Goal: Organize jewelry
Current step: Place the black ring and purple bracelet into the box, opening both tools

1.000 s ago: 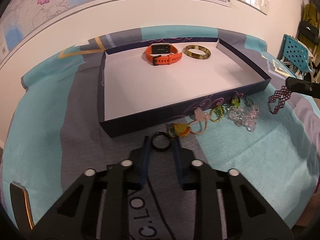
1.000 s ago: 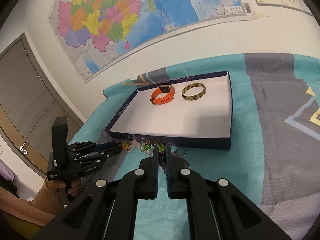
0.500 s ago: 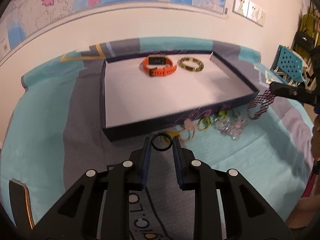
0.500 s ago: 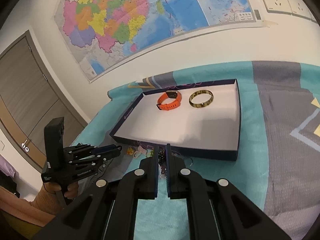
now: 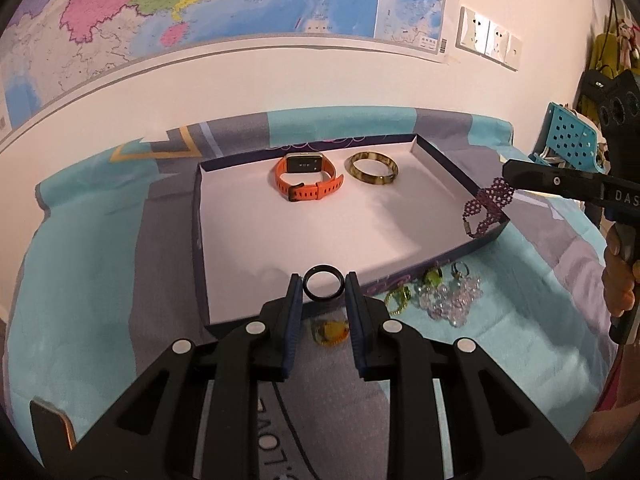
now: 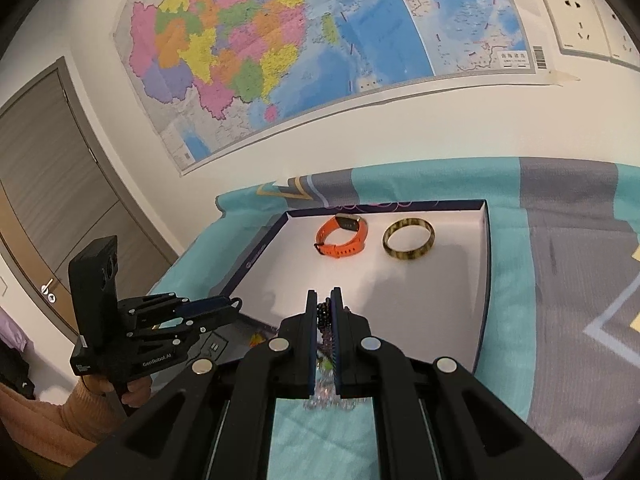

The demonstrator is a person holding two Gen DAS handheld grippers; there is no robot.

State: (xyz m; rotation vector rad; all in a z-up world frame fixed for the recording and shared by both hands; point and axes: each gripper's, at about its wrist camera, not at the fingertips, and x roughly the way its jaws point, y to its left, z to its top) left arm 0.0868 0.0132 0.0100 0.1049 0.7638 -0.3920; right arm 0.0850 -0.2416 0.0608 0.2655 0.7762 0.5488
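A shallow navy box with a white floor [image 5: 320,232] lies on the bed; it also shows in the right wrist view [image 6: 440,280]. An orange watch [image 5: 308,176] and a tortoiseshell bangle [image 5: 372,168] lie at its far end. My left gripper [image 5: 323,282] is shut on a black ring [image 5: 323,283], held above the box's near wall. My right gripper [image 6: 324,300] is shut on a dark purple beaded bracelet [image 5: 486,206], which hangs over the box's right corner. The bracelet shows between the pads in the right wrist view [image 6: 323,314].
Loose jewelry lies on the teal and grey bedspread in front of the box: an amber piece [image 5: 330,330], green rings [image 5: 398,298] and a clear crystal bracelet [image 5: 452,296]. A wall with a map is behind. A blue perforated chair [image 5: 572,140] stands at the right.
Both grippers have risen and moved forward toward the box. The black ring went from bedspread level to above the near wall. The beaded bracelet moved from beside the jewelry pile to over the box's right corner.
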